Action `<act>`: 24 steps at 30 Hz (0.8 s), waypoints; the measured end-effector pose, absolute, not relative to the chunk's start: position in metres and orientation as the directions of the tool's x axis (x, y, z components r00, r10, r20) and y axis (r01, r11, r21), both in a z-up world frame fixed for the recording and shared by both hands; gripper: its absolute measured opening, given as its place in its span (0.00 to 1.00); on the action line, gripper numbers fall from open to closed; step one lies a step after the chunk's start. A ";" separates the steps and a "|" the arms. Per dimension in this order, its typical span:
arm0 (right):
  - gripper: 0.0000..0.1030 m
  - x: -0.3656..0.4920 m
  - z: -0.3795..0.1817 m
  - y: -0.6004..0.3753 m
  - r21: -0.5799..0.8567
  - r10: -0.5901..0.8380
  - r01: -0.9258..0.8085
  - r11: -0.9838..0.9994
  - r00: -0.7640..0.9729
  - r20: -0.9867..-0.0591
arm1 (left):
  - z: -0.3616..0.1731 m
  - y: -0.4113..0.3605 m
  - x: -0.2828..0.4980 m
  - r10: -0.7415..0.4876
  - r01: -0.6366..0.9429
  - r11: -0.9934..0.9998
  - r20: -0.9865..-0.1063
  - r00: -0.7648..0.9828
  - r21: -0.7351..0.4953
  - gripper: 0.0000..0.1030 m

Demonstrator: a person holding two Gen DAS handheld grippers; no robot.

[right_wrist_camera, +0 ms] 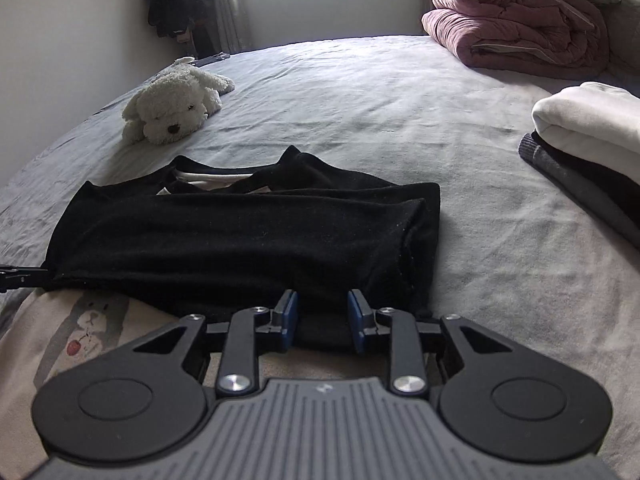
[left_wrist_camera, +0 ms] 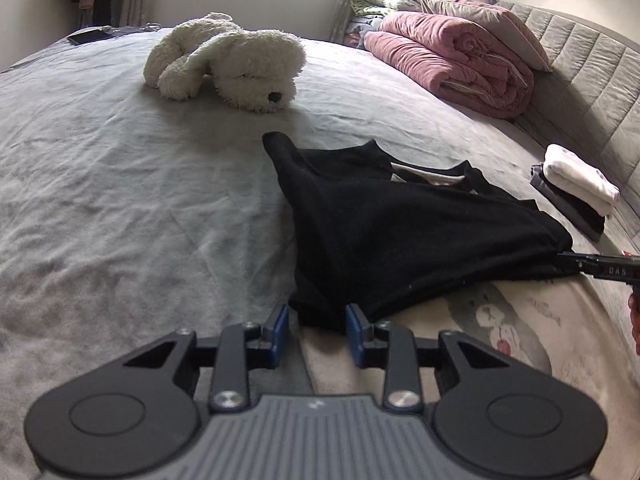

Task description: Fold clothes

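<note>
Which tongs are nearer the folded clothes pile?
Right. The right tongs sit at the black shirt's end beside the pile; the left tongs are at the shirt's far end.

Big bed [left_wrist_camera: 120, 168] with grey sheet, loaded up

Black garment [left_wrist_camera: 400, 232] near the front edge, white plush dog [left_wrist_camera: 232, 64] toward the far edge, rolled pink duvet [left_wrist_camera: 452, 64] and folded clothes stack [left_wrist_camera: 576, 188] along the headboard side.

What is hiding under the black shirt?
Under the black shirt lies a pale cloth with a cartoon animal print, poking out at the near edge. How far it reaches underneath is covered.
</note>
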State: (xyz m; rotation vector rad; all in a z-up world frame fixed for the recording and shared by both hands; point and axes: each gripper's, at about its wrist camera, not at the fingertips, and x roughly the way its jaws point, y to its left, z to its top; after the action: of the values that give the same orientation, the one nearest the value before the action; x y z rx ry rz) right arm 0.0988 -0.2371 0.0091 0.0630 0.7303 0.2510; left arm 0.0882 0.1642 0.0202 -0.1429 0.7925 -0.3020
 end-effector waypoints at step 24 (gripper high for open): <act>0.33 0.151 0.072 -0.072 0.325 0.552 -0.455 0.829 0.572 -0.607 | -0.015 0.236 0.094 -0.550 -0.350 0.363 -0.502 0.667 -0.863 0.24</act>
State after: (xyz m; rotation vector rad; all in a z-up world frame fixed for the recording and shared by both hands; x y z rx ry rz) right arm 0.1507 -0.0722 0.0716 0.1380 0.7582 0.5923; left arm 0.0943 0.2364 -0.0147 -1.2371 0.8881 -0.1527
